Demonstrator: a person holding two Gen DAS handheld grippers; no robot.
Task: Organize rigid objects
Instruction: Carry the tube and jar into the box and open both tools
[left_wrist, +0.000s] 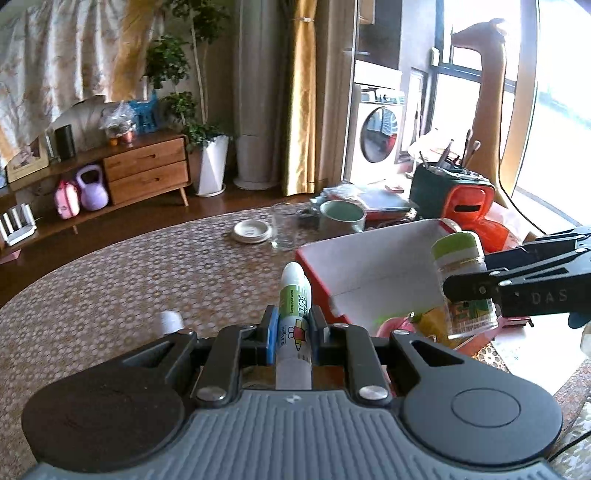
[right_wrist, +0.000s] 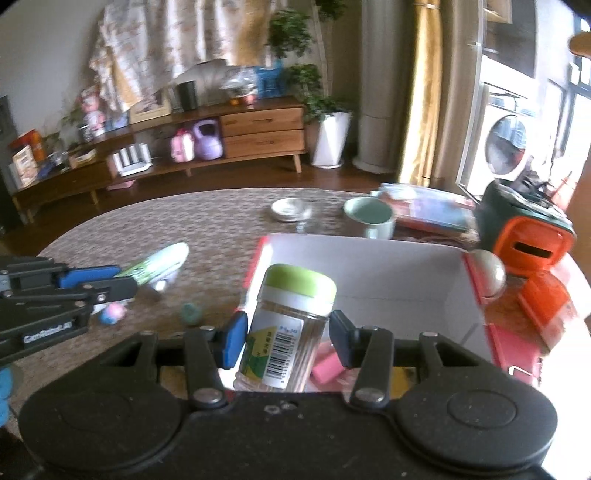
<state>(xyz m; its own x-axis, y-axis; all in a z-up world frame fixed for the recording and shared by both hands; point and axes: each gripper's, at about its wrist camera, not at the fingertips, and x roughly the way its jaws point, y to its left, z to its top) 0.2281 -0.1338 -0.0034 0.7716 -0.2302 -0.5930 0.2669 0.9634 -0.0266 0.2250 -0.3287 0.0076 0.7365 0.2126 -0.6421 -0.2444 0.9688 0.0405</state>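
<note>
Tube (left_wrist: 294, 325) base hidden behind left fingers (left_wrist: 272, 332), jar (right_wrist: 286, 332) bottom cut off

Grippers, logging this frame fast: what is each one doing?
Left gripper: jaws shut on the white tube.
Right gripper: jaws shut on the green-lidded jar.

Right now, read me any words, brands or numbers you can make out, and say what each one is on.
"DAS": on the right tongs, side arm.
"GenRobot.AI", blurred and only likely: on the left tongs, side arm.
Tube label: green print, too small to read.
Jar label: barcode digits and print too blurred to read.
</note>
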